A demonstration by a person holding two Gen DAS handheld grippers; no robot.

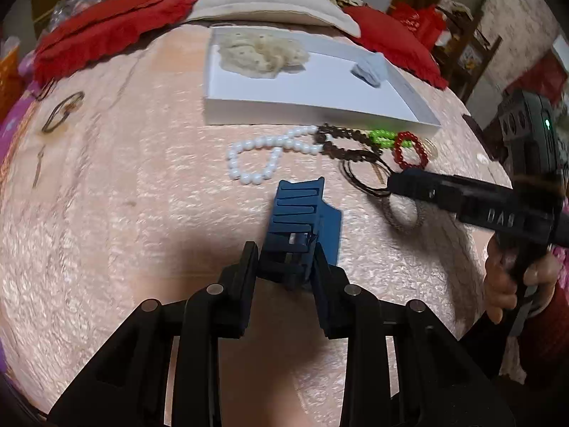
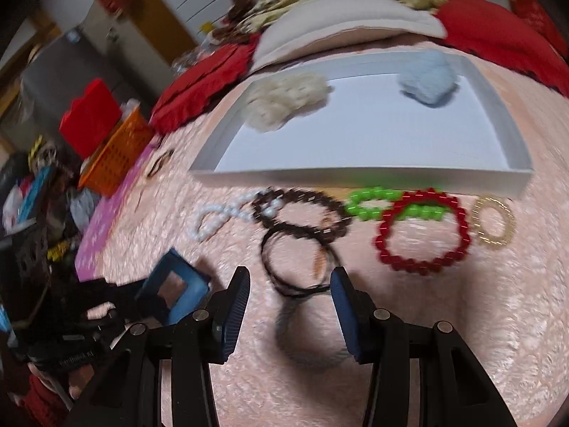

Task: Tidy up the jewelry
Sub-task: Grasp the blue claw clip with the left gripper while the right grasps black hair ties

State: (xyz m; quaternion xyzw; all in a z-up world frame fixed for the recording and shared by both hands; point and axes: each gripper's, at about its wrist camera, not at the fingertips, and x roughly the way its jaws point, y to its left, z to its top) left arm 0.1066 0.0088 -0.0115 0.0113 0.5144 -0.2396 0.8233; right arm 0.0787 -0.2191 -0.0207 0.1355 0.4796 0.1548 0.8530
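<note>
bracelets (image 2: 423,235) — beaded, flat, clustered | before white tray (image 2: 355,178) — touching

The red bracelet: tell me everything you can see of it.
The red bracelet is a closed ring of glossy, translucent-looking red beads, lying flat on the pink cloth just in front of the white tray. Its far edge overlaps the green bracelet; a gold ring lies close beside it, contact unclear. No gripper touches it: the open right gripper hovers nearer, over black cords.

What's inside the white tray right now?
Inside the white tray: a cream fluffy scrunchie at its far left and a light blue one at far right. No beads visible; the near wall hides a strip.
</note>
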